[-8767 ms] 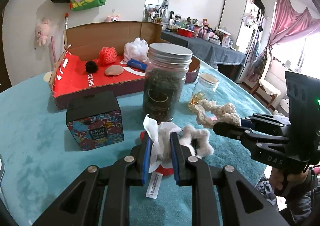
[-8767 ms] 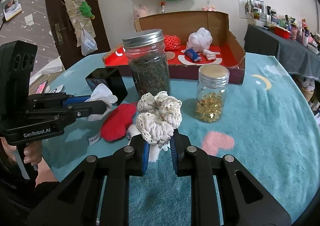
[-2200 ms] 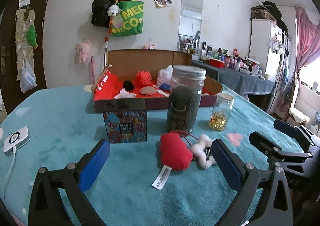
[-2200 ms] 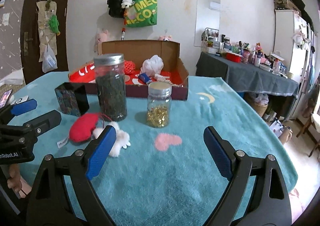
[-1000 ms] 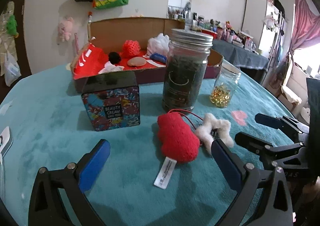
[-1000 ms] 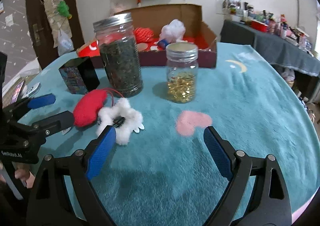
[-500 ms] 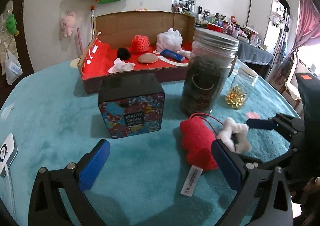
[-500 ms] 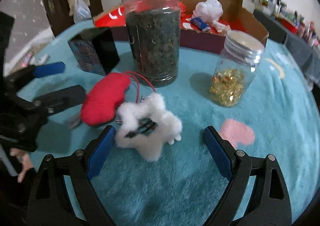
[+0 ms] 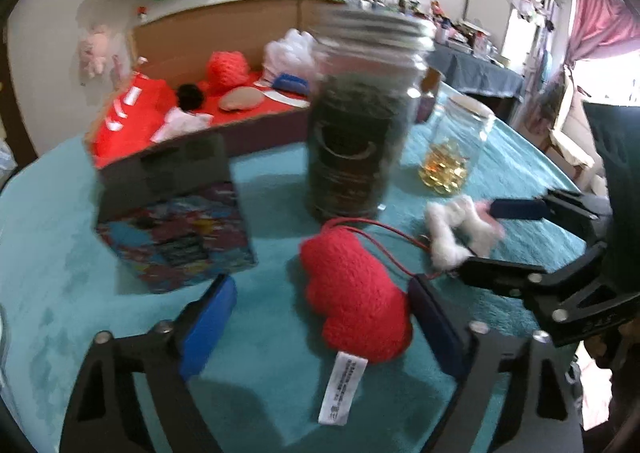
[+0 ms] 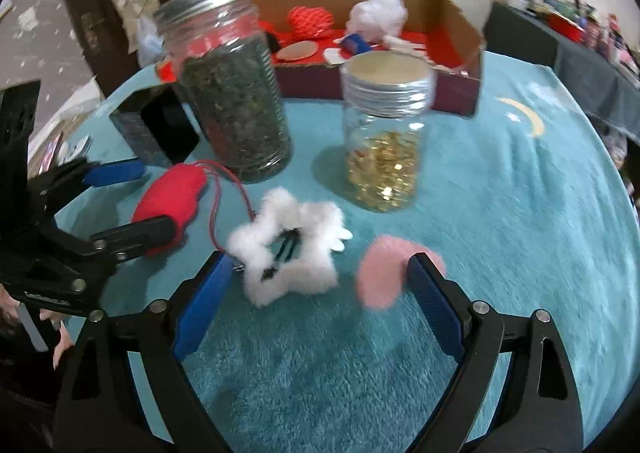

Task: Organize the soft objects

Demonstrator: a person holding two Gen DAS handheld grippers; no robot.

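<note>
A red plush heart [image 9: 356,297] with a white tag lies on the teal cloth, joined by a red cord to a white fluffy star [image 9: 456,233]. My left gripper [image 9: 324,313] is open, its jaws on either side of the heart. My right gripper [image 10: 316,285] is open, low over the cloth with the white star [image 10: 292,249] between its jaws, nearer the left one. The heart [image 10: 172,201] also shows in the right wrist view, beside my left gripper [image 10: 132,201]. My right gripper [image 9: 500,237] shows in the left wrist view around the star.
A tall jar of dark leaves [image 9: 360,125] and a small jar of gold beads [image 10: 384,133] stand just behind the toys. A patterned black box [image 9: 176,213] stands left. An open red-lined cardboard box [image 10: 460,25] with soft items stands at the back.
Both grippers have moved forward and down. The left now brackets the red heart and the right brackets the white star. Both stay open.
</note>
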